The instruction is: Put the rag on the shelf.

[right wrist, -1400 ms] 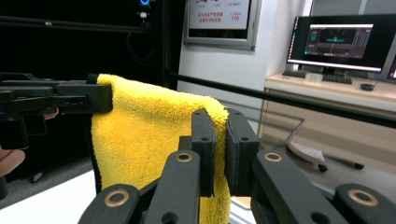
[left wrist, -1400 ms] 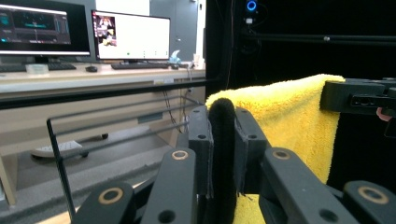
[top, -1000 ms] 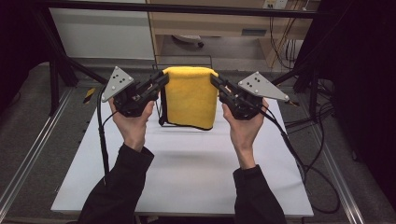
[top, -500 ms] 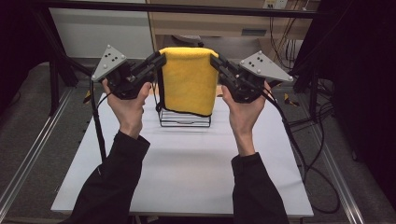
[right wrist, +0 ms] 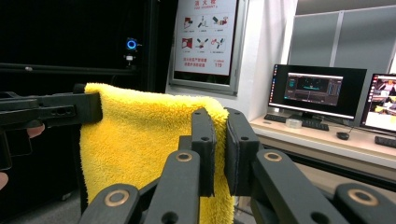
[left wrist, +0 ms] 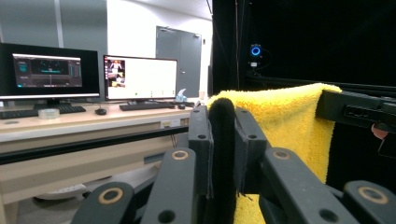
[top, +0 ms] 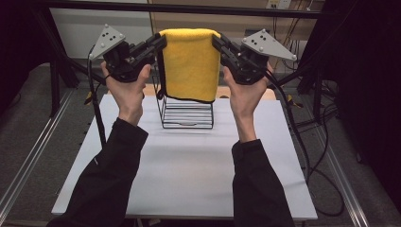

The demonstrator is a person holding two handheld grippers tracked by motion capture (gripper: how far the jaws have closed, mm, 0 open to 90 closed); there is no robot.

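A yellow towel [top: 190, 64] hangs folded in the air above the table, held by its two top corners. My left gripper [top: 161, 41] is shut on its left corner, and my right gripper [top: 216, 41] is shut on its right corner. In the left gripper view the towel [left wrist: 285, 116] drapes past my left gripper [left wrist: 221, 122], whose jaws pinch its black-trimmed edge. The right gripper view has the towel [right wrist: 140, 140] hanging left of my right gripper [right wrist: 218, 135], clamped on its corner. A black wire rack [top: 185, 113] stands on the white table [top: 189, 175] under the towel's lower edge.
Dark frame posts rise at both sides of the table. Cables [top: 302, 156] trail off the right edge. Behind the table a desk carries monitors [left wrist: 140, 77] and keyboards. A poster [right wrist: 205, 37] hangs on the wall.
Both hands have lifted the towel straight up; it now hangs above the wire rack, which shows beneath it where the towel covered it before.
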